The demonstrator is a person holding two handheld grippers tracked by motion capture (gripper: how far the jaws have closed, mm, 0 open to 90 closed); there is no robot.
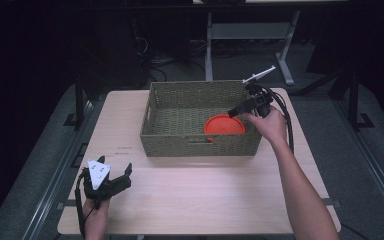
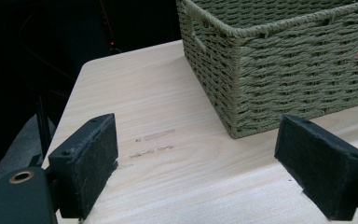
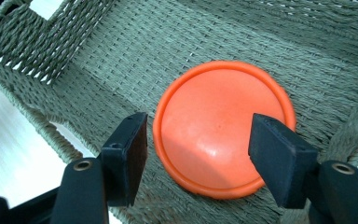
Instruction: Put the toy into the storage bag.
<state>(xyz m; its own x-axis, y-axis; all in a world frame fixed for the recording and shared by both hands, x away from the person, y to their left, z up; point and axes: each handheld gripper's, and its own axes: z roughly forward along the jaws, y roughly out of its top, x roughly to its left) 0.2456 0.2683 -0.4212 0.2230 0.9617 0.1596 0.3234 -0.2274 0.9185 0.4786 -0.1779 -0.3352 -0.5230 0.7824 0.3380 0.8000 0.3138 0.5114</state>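
**Orange lid lay in the woven basket, both claws spread**

At the near left corner of the pale wood-grain worktop (image 1: 195,200), the left claw (image 1: 114,176) rested low in the person's left hand (image 1: 96,220), its jaws spread wide with nothing between them. The left gripper view showed what the high view could not: the jaw pads (image 2: 91,161) were flat black blocks with a felt-like nap, and faint pencil-like marks (image 2: 154,135) sat on the wood just beyond them.

Farther in, past the middle of the worktop, stood the rectangular basket (image 1: 200,142), woven of olive-green cord with a slot handle in its near wall. The left gripper view caught its tight horizontal weave and thick braided rim at one corner.

Inside, toward the basket's near right part, lay the orange lid (image 1: 224,125), a smooth round plastic disc with a raised rim, flat on the woven floor. The right gripper view showed its slight sheen and full circle, which the basket's near wall partly hid from above.

At the basket's right edge, the right hand (image 1: 269,122) held the right claw (image 3: 198,154) above the lid, jaws apart and clear of it, gripping nothing.
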